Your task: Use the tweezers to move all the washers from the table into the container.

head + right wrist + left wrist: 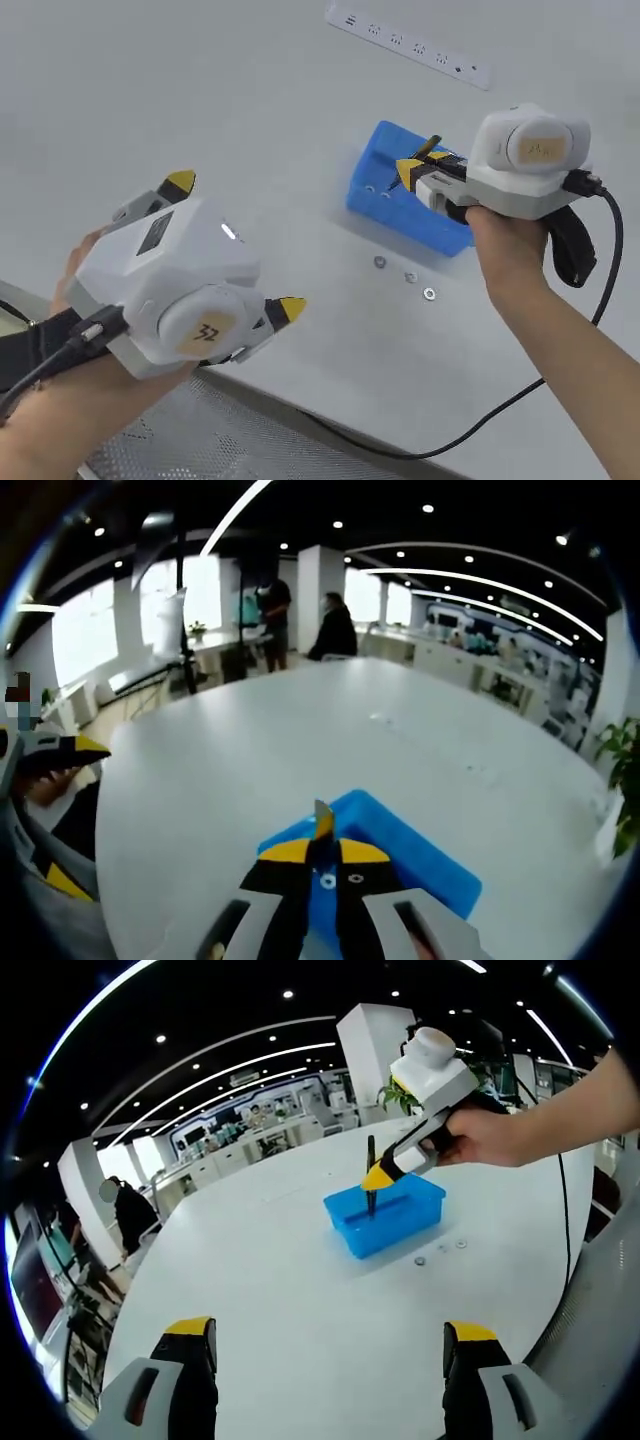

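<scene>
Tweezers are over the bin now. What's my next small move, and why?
Probably, if the tips are empty, swing the right gripper with its tweezers off the blue container and down to one washer; three lie on the table beside it.

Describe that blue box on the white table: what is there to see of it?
The blue box is a shallow, open-topped rectangular tray, plastic by its look, lying flat on the white table. At least two washers lie inside. The right gripper, shut on dark tweezers, hangs over it, the tips pointing down into it. Three more washers lie on the table beside it.
</scene>
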{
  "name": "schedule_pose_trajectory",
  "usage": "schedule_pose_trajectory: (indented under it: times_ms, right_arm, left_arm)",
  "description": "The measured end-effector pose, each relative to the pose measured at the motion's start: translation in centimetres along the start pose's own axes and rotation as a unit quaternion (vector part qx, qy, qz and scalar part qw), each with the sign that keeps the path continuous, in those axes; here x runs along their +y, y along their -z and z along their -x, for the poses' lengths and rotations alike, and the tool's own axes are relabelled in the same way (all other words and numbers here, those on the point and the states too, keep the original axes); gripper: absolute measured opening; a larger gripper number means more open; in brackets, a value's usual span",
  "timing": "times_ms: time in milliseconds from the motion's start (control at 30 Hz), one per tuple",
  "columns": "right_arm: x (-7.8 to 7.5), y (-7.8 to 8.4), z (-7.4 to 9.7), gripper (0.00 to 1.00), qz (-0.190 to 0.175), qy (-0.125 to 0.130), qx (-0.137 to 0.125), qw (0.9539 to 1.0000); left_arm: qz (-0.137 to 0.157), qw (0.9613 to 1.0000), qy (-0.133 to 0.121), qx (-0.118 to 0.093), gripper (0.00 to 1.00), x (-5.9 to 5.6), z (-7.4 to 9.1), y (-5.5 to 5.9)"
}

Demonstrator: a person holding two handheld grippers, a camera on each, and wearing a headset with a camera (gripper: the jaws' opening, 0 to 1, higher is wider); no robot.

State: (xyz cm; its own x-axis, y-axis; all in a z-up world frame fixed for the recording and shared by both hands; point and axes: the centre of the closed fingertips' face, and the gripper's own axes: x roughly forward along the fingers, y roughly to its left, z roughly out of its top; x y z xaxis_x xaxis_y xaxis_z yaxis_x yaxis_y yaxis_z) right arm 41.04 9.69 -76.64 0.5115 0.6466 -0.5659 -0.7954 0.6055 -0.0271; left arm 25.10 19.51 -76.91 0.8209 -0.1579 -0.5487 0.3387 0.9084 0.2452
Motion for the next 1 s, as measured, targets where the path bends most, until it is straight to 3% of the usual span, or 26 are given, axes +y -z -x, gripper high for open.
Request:
schedule_pose_trajectory:
  times_ms: [167, 333, 533, 767, 1000]
  right_arm:
    - [0.5, -1.0, 1.5, 0.05, -0.001, -0.004, -0.015, 0.9999]
    - [2.0, -1.9, 3.3, 0.05, -0.004, -0.014, -0.028, 0.9995]
    - [3.3, -2.0, 4.8, 0.05, -0.005, -0.022, -0.034, 0.9992]
    - [4.2, -0.5, 5.4, 0.05, -0.016, -0.029, -0.022, 0.9992]
    - [5.3, 2.2, 4.7, 0.05, -0.03, -0.035, 0.003, 0.9989]
  left_arm:
    - [-0.002, 1.0, 0.001, 0.0, 0.96, -0.1, 0.0, 0.0]
    - [0.001, 1.0, 0.002, 0.0, 0.96, 0.0, 0.0, 0.0]
    - [0.001, 1.0, 0.002, -0.001, 0.97, 0.0, 0.0, 0.0]
    - [0.001, 1.0, 0.003, -0.002, 0.97, 0.0, 0.0, 0.0]
    - [0.0, 1.0, 0.001, 0.0, 0.96, 0.0, 0.0, 0.1]
